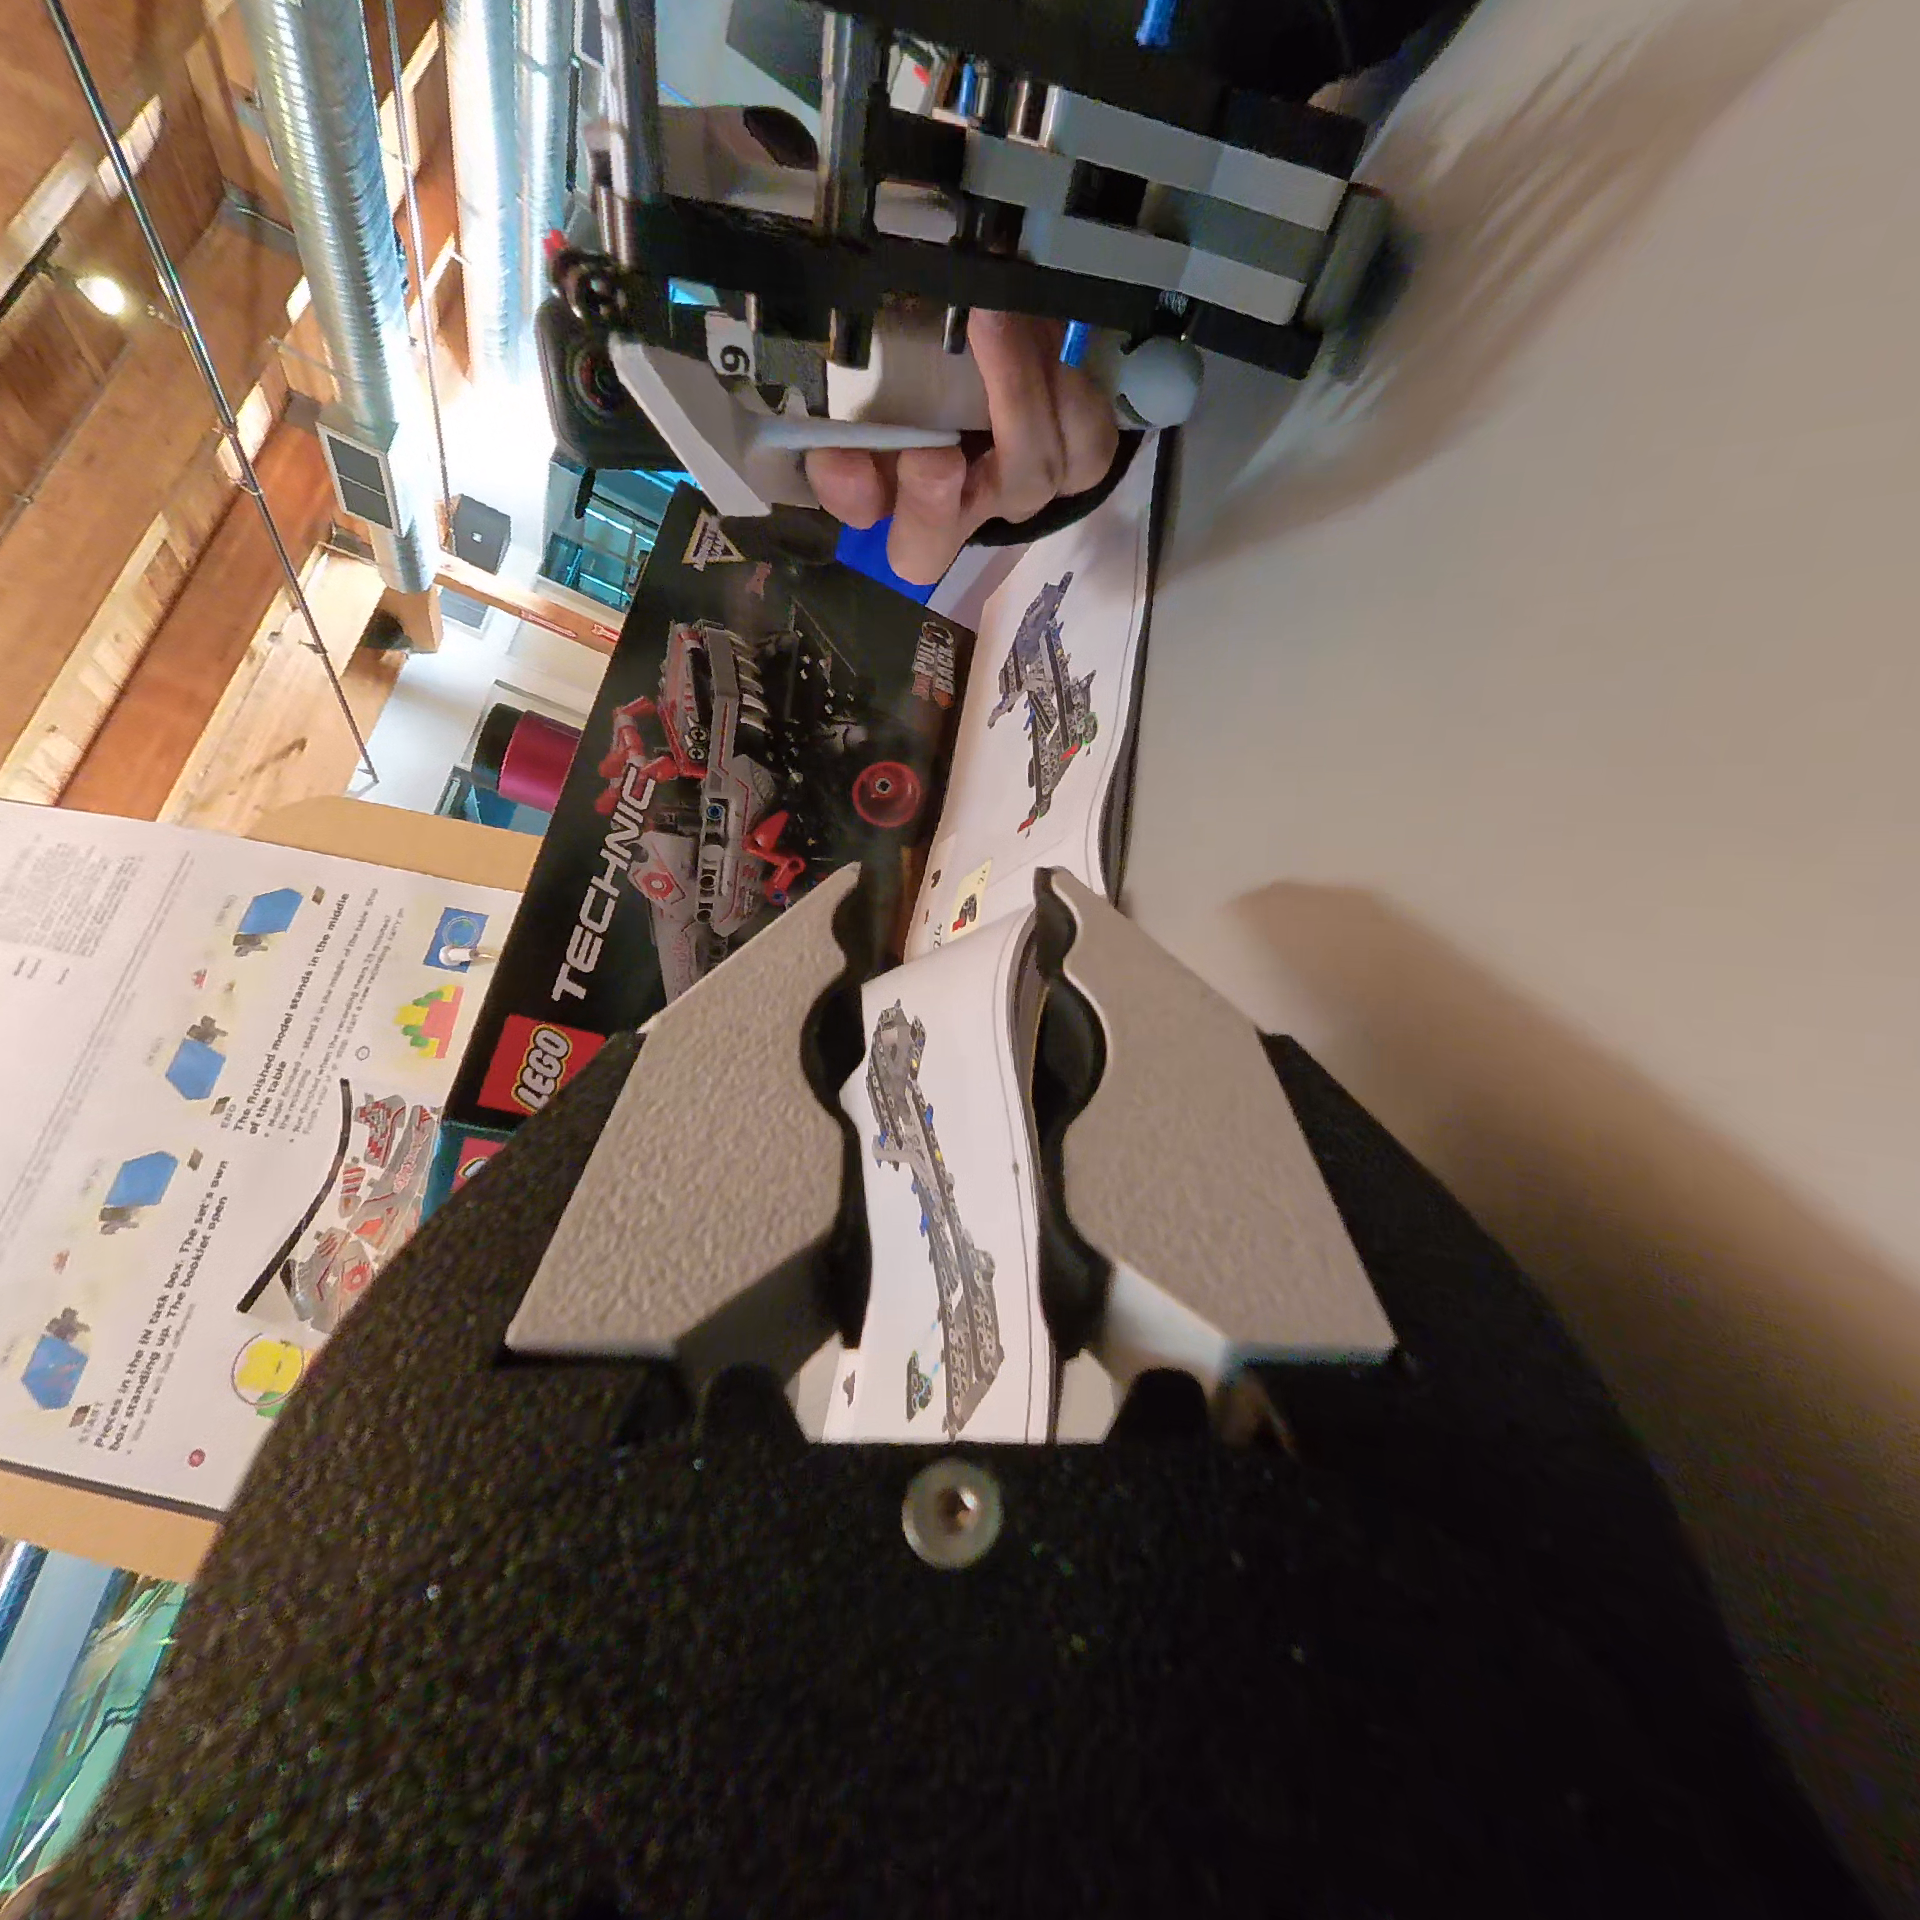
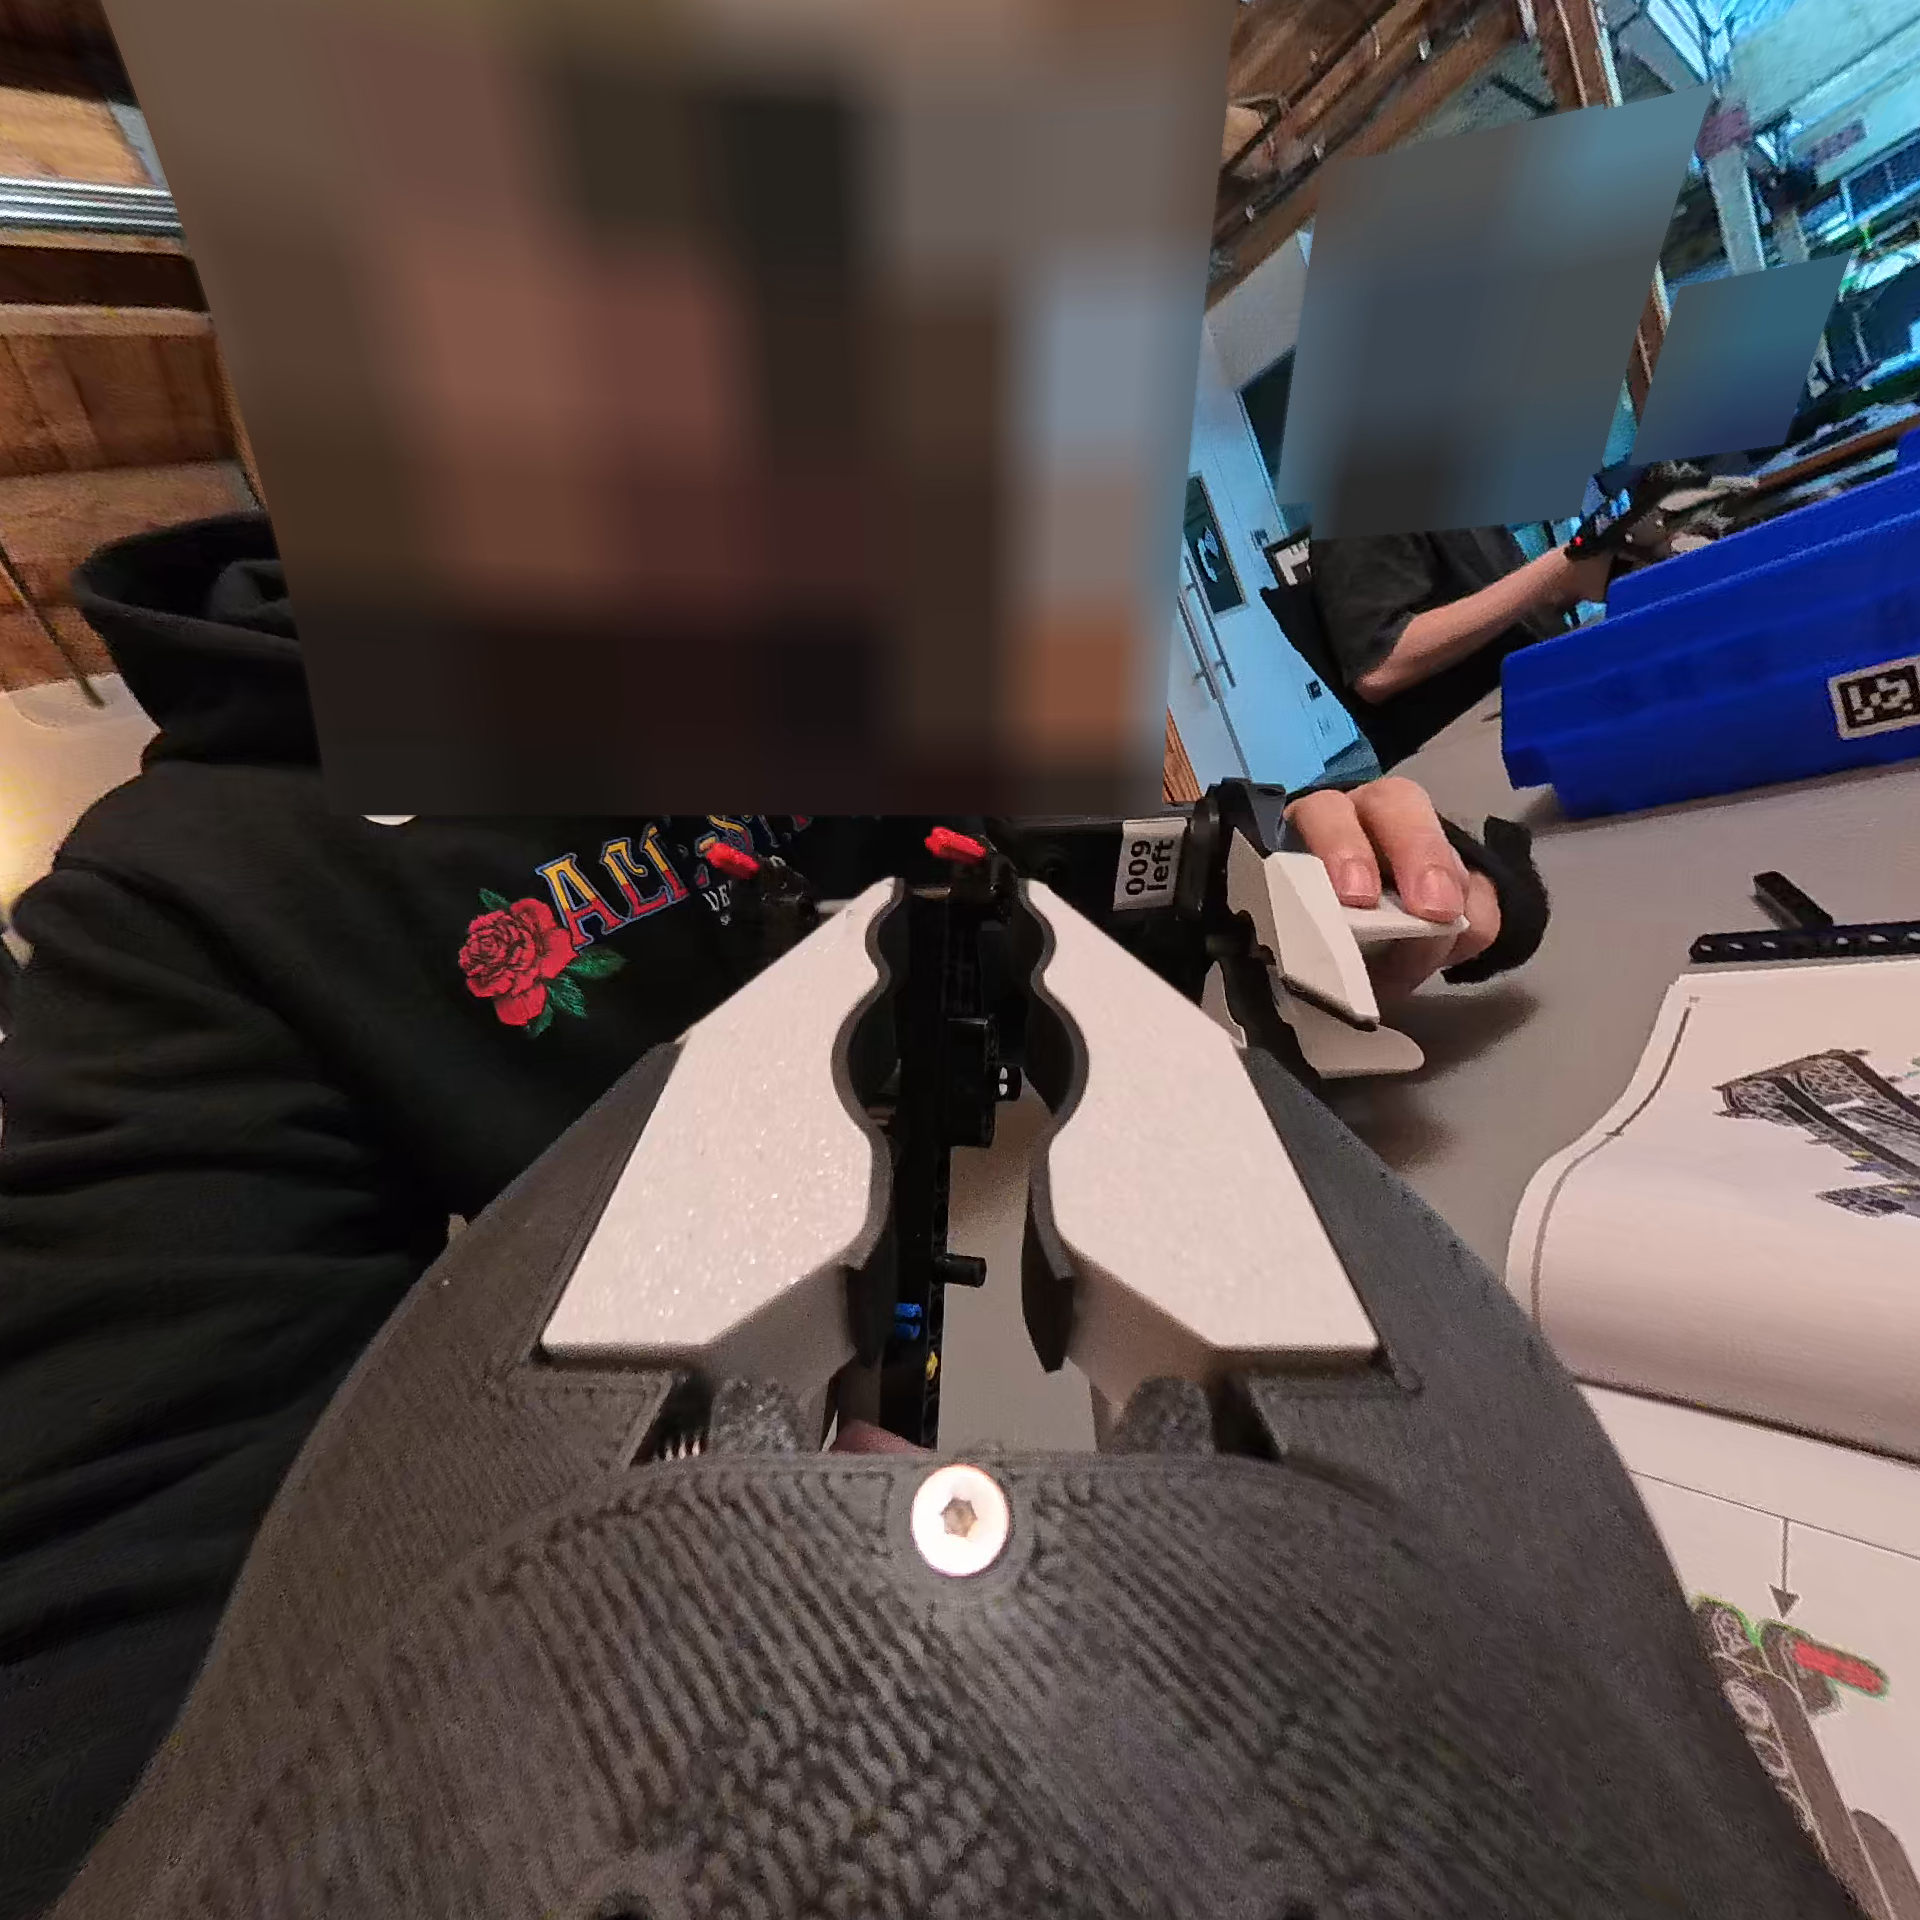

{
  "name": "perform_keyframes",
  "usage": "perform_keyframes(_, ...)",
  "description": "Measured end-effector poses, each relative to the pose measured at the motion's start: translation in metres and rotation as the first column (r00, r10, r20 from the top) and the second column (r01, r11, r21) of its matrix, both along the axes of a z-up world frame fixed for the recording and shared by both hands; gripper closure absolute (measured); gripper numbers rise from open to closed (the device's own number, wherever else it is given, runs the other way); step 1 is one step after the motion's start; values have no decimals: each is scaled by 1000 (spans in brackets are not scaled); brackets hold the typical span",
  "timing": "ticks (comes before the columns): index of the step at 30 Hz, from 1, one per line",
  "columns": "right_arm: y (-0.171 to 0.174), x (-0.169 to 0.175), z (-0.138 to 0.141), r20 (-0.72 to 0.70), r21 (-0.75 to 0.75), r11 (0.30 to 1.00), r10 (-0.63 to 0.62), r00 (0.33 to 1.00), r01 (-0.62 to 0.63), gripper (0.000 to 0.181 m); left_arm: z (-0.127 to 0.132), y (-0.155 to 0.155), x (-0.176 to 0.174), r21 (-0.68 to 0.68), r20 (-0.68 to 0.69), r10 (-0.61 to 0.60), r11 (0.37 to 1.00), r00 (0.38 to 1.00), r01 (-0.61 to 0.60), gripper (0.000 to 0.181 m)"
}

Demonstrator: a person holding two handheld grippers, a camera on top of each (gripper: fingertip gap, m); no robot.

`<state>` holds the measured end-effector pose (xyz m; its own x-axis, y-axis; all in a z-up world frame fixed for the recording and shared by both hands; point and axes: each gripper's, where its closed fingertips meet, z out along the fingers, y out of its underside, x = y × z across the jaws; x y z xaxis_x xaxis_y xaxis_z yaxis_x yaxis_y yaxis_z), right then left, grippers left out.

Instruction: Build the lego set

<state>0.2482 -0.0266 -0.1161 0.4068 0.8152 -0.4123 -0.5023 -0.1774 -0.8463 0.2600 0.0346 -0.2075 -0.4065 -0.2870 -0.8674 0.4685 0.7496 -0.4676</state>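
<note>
We have the table [image 2: 1455, 769] beside us, the box [image 1: 727, 790] standing at its back, and the booklet [image 2: 1714, 1226] lying open on it, one page lifted in a curl. Our left gripper [image 1: 951, 914] has that page [image 1: 935, 1164] between its fingers; the jaws stand a little apart around it, and we cannot tell whether they truly pinch it. Pulling sideways from here could crease or tear the thin sheet, or it could slip out and fall back, losing our place.

Our right gripper [image 2: 961, 904] is clamped on the model [image 2: 940, 1122], a slim black beam assembly held above the table, facing the person's chest. Its long axis runs along the fingers, from the blue pins near the gripper's base out past the tips, where red parts [image 2: 951, 844] sit. We judge the grip narrow: the beam lies against the left finger only, so a twist could pivot it or pop off the red parts.

A loose black beam [image 2: 1808, 940] lies beyond the booklet.
</note>
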Motion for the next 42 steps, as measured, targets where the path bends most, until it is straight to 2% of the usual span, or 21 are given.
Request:
perform_keyframes(7,-5,-1,3,-4,31,999,12,1000,-12,165,1,-1,-1,-5,3,-2,1000,1000,2,155)
perform_keyframes(12,4,-5,-3,34,-29,1000,2,999,-1,165,14,-4,-8,-55,10,-38,998,999,39,156)
perform_keyframes(15,23,-19,-22,150,-183,983,6,989,22,164,31,-5,-22,-147,-41,-123,982,992,115,153)
perform_keyframes(17,32,-36,-37,210,-279,960,72,975,-11,165,41,-5,-32,-198,-85,-187,966,979,167,151)
perform_keyframes(19,37,-53,-48,224,-365,928,159,962,-69,164,43,-5,-39,-213,-145,-241,955,960,208,150)
perform_keyframes(22,47,-65,-59,243,-439,894,217,945,-93,164,40,-7,-51,-203,-208,-304,943,930,263,150)
perform_keyframes(30,42,-77,-63,196,-488,857,291,936,-165,164,30,-17,-71,-212,-336,-407,911,850,353,150)
perform_keyframes(37,37,-87,-64,157,-506,831,350,924,-229,164,25,-24,-76,-179,-342,-425,905,838,386,151)
perform_keyframes(42,36,-87,-64,129,-506,826,358,925,-248,164,25,-27,-76,-119,-297,-403,915,866,385,150)
